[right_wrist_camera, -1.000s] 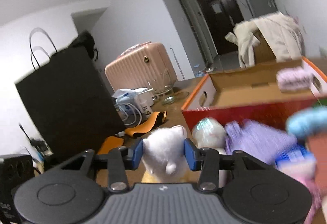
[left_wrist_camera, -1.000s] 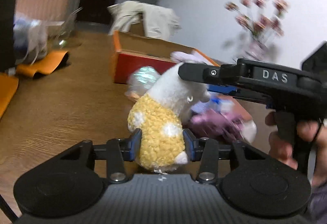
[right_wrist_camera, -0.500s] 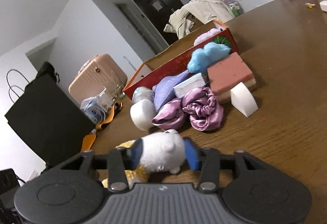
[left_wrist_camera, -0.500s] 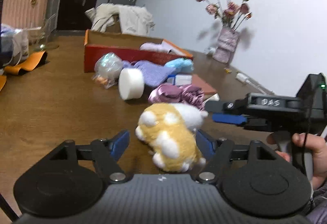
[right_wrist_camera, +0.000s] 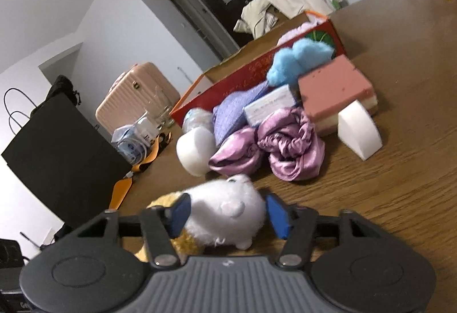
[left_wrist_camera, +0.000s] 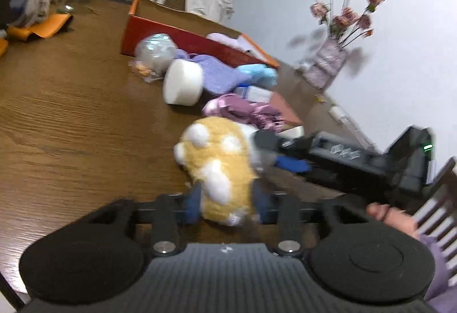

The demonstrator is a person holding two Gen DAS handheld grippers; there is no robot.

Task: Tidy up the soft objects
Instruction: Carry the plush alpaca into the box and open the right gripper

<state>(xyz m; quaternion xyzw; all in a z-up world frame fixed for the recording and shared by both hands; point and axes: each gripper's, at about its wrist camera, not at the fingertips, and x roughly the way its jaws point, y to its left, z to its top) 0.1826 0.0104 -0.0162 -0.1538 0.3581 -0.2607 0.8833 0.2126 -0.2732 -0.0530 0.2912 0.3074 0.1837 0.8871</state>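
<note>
- The left claw [left_wrist_camera: 225, 205] has just squeezed in, and its two blue pads press on the yellow bottom end of the plush toy [left_wrist_camera: 220, 164]. It grips the toy.
- The plush toy lies on its side on the wooden table [left_wrist_camera: 71, 113]. Its yellow part points at the left claw and its white head points away.
- The right claw [right_wrist_camera: 227, 213] has closed a little. The toy's white head [right_wrist_camera: 225, 211] sits between its blue pads. The left pad touches the fur, but the right pad looks just apart from it, so the grip looks loose.
- In the left view, the right claw comes in from the right side and reaches the toy's head.
- Just behind the toy lies a shiny purple cloth [right_wrist_camera: 268, 141], bunched up.
- Beside the cloth, left of it in both views, is a white round sponge [left_wrist_camera: 182, 83].
- On the cloth's other side, in the right view, stands a white wedge sponge [right_wrist_camera: 358, 131], and behind that lies a pink block [right_wrist_camera: 334, 87].
- Farther behind the toy are a light purple cloth [right_wrist_camera: 234, 110] and a blue fluffy thing [right_wrist_camera: 297, 58].
- Farthest from the toy is the red box [left_wrist_camera: 182, 37].
</note>
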